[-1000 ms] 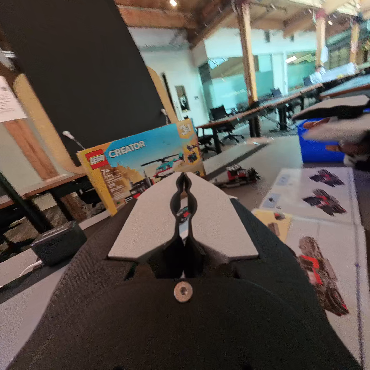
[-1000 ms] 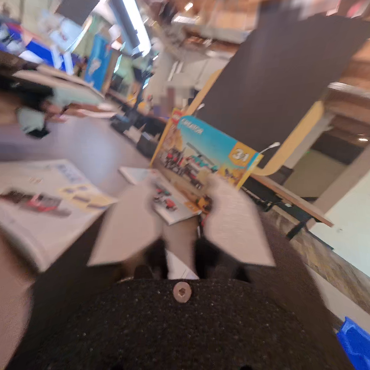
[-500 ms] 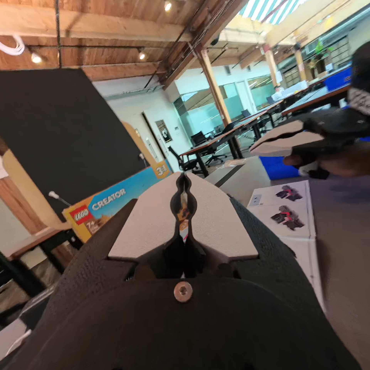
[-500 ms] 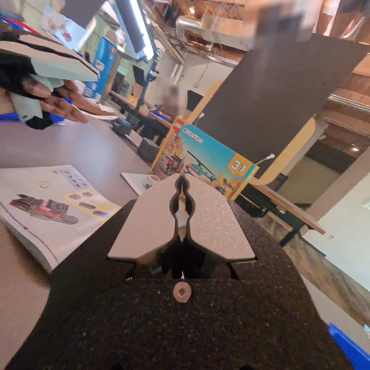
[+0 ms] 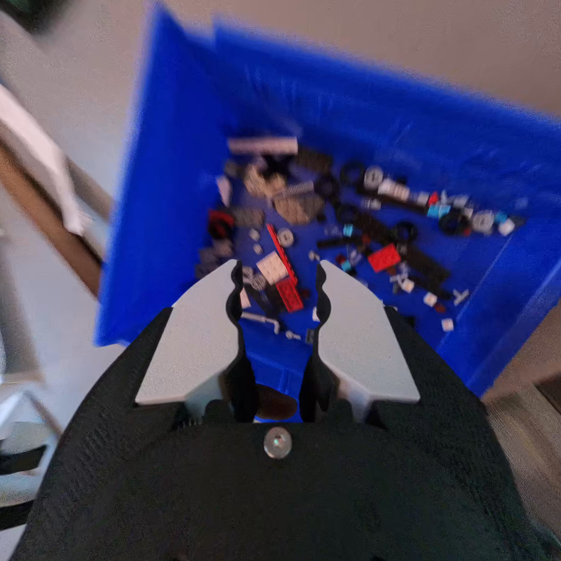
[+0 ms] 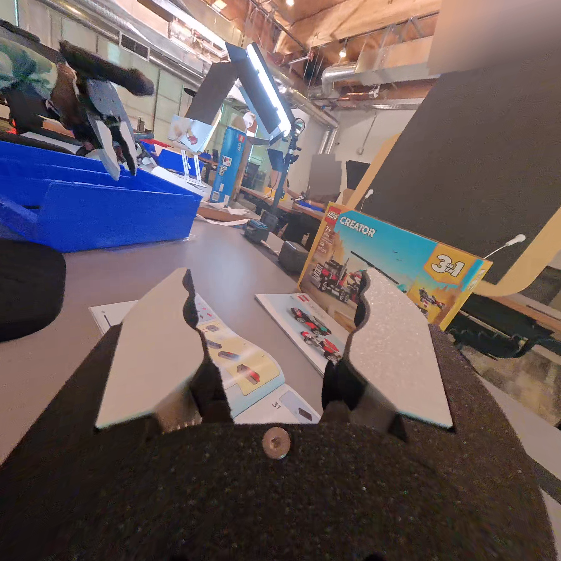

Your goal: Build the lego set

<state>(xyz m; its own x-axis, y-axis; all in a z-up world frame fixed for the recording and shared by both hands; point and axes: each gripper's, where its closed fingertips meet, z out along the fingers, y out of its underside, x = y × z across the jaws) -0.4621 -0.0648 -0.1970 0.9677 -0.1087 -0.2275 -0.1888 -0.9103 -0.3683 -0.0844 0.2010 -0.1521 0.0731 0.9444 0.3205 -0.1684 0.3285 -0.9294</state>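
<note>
My left gripper [image 5: 277, 270] is open and empty, pointing down into a blue bin [image 5: 170, 212] that holds several loose lego pieces; a red plate [image 5: 288, 293] and a white plate [image 5: 271, 267] lie between its fingertips. The left wrist view is blurred. In the right wrist view the left gripper [image 6: 120, 164] hangs over the blue bin [image 6: 115, 212] at far left. My right gripper [image 6: 276, 277] is open and empty, low over the grey table, above an open instruction booklet [image 6: 239, 358].
The lego set box [image 6: 394, 267] stands upright at the table's far right, with a second booklet [image 6: 306, 321] lying before it. A small black box [image 6: 293, 255] and charger sit behind. A dark rounded object [image 6: 27, 288] lies at left. Other tables and a light stand are beyond. My hands' fingertips stand some 50 cm from each other.
My left gripper swung from facing the room to pointing down into the blue bin and opened. My right gripper opened wide and stayed low over the booklet.
</note>
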